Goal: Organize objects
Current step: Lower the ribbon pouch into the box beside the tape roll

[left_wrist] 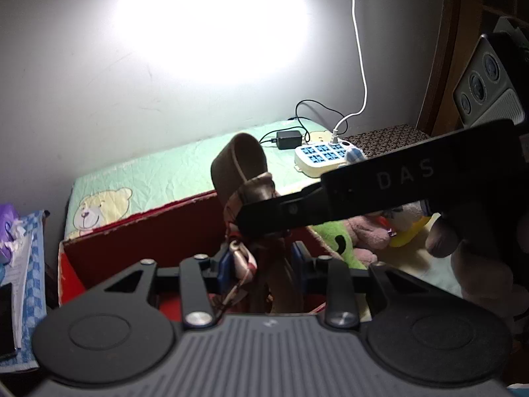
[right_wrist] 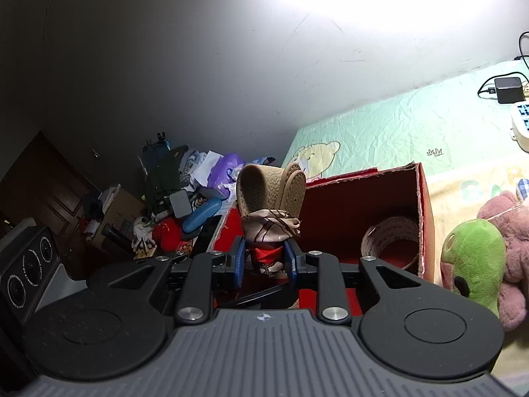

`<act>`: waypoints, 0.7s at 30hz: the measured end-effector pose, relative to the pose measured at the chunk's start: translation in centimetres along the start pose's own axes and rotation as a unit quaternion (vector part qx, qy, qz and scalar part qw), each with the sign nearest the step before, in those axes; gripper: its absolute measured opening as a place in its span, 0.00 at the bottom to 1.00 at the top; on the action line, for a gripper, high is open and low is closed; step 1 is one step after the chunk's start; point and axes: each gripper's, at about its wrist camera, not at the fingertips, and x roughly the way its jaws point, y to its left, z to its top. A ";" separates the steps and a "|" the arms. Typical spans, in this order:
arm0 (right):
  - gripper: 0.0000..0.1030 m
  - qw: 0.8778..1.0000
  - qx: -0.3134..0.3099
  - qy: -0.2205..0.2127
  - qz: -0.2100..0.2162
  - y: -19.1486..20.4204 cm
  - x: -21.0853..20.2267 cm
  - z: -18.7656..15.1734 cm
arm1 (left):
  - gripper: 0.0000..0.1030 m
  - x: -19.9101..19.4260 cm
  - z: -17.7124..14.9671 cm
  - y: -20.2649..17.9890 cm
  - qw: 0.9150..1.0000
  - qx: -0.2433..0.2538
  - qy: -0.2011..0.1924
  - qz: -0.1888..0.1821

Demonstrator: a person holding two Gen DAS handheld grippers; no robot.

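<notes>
Gripping the brown strap bundle (right_wrist: 269, 211) at frame centre, right tool (right_wrist: 264, 261) nearly closed; left tool (left_wrist: 261, 264) part-open around it, above the red box (right_wrist: 363, 205).

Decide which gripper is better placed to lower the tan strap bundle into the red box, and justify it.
Probably the right gripper: it clamps the tan strap bundle by its scarf wrap directly above the red box. The left gripper straddles the bundle's lower part, with the right one crossing in front of it.
</notes>
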 end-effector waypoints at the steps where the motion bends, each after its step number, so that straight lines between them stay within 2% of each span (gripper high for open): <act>1: 0.26 1.000 -0.001 0.009 -0.003 0.0 0.7 0.0 | 0.30 0.4 -0.3 0.8 1.000 -0.010 0.006 -0.001; 7: 0.26 0.998 -0.003 0.052 -0.021 -0.3 4.2 0.1 | 0.30 2.7 -1.8 3.2 0.998 -0.039 0.042 0.001; 12: 0.26 0.996 0.005 0.078 -0.035 -1.1 6.3 0.5 | 0.30 4.4 -1.5 4.6 0.996 -0.064 0.064 -0.006; 21: 0.26 0.990 0.000 0.127 -0.065 -2.5 9.2 0.6 | 0.30 7.5 -2.1 5.5 0.989 -0.096 0.112 -0.015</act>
